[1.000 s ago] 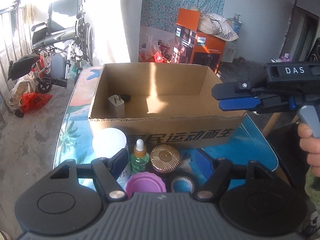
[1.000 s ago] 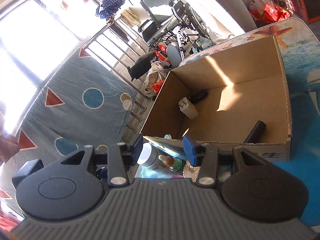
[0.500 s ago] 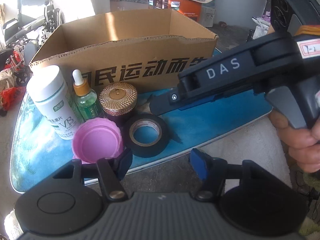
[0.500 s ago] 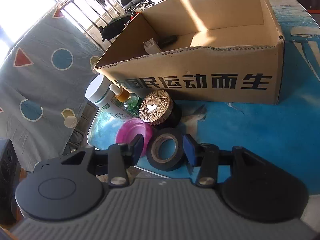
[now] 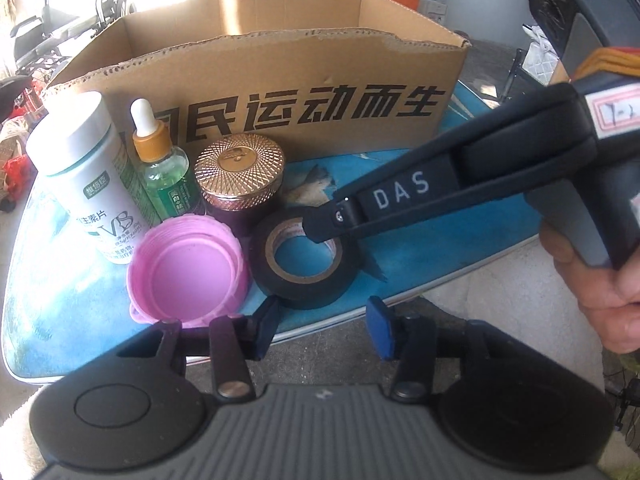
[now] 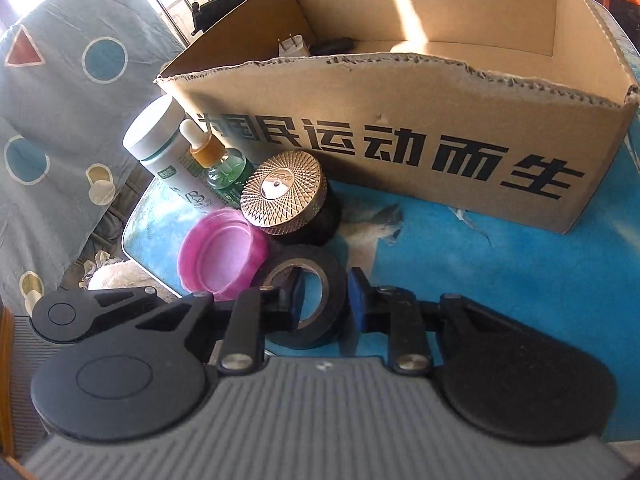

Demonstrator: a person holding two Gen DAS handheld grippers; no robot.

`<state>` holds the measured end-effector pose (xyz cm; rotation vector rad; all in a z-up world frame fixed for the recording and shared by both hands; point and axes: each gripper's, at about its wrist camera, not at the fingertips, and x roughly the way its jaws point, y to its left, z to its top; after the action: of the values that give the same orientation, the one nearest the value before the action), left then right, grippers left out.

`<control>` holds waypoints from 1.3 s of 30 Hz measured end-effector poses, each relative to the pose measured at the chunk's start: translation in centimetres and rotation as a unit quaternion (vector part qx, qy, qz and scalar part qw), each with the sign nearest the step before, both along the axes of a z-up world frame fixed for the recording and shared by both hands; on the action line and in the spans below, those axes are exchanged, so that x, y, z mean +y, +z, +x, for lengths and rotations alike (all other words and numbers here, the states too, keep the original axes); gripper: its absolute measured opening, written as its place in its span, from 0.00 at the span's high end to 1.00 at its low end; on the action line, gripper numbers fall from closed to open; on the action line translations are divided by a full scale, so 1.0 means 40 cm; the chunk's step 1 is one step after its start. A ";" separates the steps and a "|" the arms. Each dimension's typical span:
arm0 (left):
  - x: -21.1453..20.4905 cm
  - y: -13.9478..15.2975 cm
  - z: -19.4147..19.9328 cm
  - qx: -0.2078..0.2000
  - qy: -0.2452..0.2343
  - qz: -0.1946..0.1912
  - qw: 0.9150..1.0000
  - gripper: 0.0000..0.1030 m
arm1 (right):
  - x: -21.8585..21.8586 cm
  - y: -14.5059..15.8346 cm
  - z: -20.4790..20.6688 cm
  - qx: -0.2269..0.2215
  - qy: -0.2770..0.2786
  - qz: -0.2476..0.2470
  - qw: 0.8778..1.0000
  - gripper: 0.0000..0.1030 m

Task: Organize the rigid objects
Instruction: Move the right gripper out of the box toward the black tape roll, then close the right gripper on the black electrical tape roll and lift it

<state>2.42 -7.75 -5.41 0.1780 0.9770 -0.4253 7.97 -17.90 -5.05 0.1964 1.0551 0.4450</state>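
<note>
Black tape roll [image 6: 306,300] lies flat on the table [image 6: 460,276], its near wall straddled by the released right gripper [image 6: 322,300]; left gripper [image 5: 320,330], also released, idles nearby.

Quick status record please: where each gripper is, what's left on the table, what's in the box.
right gripper: open, one finger inside the black tape roll, the other outside its wall
left gripper: open, holds nothing, at the table's near edge
on table, outside box: tape roll, pink lid, gold-lidded jar, green dropper bottle, white vitamin bottle
cardboard box: holds a white plug adapter and a dark object, only partly visible
</note>
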 end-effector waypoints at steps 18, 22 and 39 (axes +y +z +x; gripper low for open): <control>-0.071 -0.002 0.009 -0.034 -0.057 0.001 0.998 0.42 | -0.097 -0.018 -0.024 0.008 -0.057 -0.024 0.998 0.85; -0.106 -0.009 0.035 -0.034 -0.076 0.012 0.996 0.40 | -0.133 -0.023 -0.036 0.010 -0.077 -0.015 0.997 0.85; -0.138 -0.031 0.069 -0.034 -0.077 0.030 0.996 0.38 | -0.135 -0.022 -0.025 0.022 -0.072 -0.015 0.997 0.84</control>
<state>5.17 -13.26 -6.64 0.3221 0.9122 -0.5282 6.95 -23.31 -5.95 0.2550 1.0822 0.2959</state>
